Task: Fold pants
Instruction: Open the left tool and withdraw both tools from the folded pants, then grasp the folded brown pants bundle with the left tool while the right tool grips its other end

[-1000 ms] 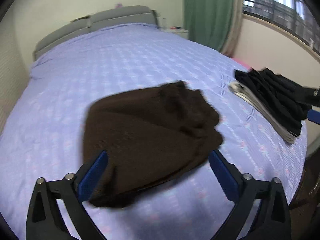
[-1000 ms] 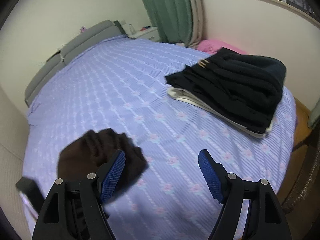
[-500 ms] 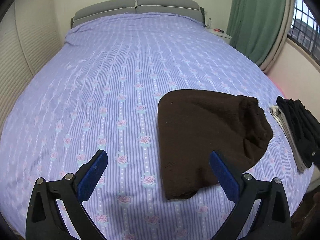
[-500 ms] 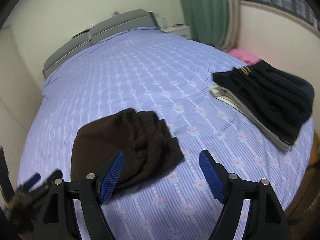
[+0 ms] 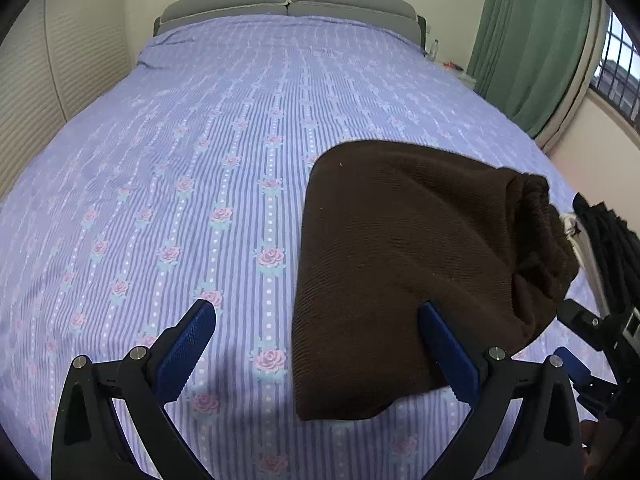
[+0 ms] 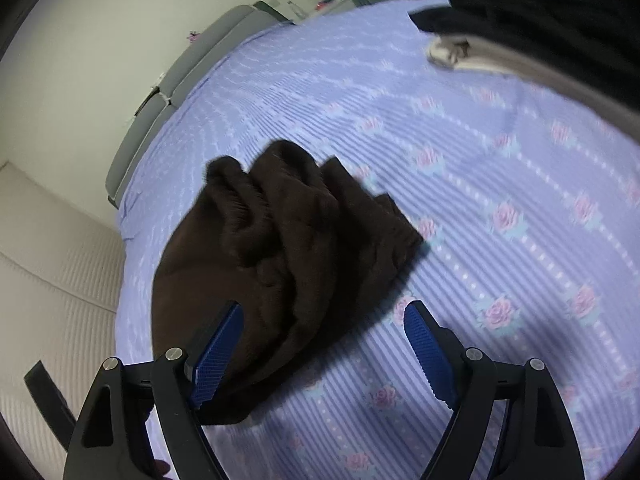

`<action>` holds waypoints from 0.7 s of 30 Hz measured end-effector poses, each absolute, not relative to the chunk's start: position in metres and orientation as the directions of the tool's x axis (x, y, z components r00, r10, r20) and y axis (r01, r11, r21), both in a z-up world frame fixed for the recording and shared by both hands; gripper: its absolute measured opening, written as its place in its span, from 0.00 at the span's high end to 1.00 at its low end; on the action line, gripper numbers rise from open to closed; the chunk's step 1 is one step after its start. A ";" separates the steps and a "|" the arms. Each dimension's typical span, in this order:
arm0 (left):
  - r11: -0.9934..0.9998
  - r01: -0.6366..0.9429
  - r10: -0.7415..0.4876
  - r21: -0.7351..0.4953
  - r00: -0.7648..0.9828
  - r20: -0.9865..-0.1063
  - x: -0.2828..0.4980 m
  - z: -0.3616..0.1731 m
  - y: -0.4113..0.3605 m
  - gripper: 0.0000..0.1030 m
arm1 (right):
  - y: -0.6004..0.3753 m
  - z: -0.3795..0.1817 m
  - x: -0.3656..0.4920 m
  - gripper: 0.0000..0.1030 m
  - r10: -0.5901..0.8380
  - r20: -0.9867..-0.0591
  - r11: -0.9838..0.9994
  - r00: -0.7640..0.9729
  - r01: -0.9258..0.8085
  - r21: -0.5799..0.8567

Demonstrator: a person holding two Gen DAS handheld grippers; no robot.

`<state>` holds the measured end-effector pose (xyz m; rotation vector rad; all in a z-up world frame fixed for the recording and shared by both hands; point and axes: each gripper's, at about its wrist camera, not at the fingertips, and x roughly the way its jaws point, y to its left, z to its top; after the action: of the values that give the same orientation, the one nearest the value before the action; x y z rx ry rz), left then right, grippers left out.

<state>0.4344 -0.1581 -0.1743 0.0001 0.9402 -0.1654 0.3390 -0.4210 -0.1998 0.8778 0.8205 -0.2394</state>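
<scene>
A: We have the left gripper [image 5: 316, 336] spread wide, empty; the folded brown pants [image 5: 420, 264] lie ahead, to its right.

B: Our right gripper [image 6: 322, 338], wide too, sits nearer, probably over the near edge; bunched waistband farthest, on the bedsheet [image 5: 200, 140].

Your left gripper [image 5: 316, 336] is hanging wide open low over the bed [image 5: 200, 152], nothing in it. The brown pants [image 5: 416, 264] sit folded at about 2 o'clock from it, its right finger [image 5: 448, 352] overlapping their near edge. Your right gripper [image 5: 588, 364] pokes in at 3 o'clock, below a black stack [image 5: 612, 240].
</scene>
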 end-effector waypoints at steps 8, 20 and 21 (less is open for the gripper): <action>0.994 0.103 -0.088 -0.034 0.584 -0.807 0.417 -0.164 -0.159 0.00 | -0.421 -0.216 0.340 0.15 0.172 -0.694 0.532 0.699 0.528 0.663; 0.984 0.144 -0.013 0.101 0.635 -0.773 0.392 -0.154 -0.177 0.00 | -0.395 -0.157 0.340 0.07 0.011 -0.816 0.851 0.577 0.424 0.311; 0.986 0.140 -0.020 0.088 0.628 -0.778 0.396 -0.154 -0.174 0.00 | -0.400 -0.159 0.339 0.07 0.027 -0.819 0.839 0.573 0.432 0.330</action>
<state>0.3956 -0.1741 -0.1538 0.1450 0.8875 -0.0918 0.3393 -0.3999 -0.1591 0.5418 0.9407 -0.2519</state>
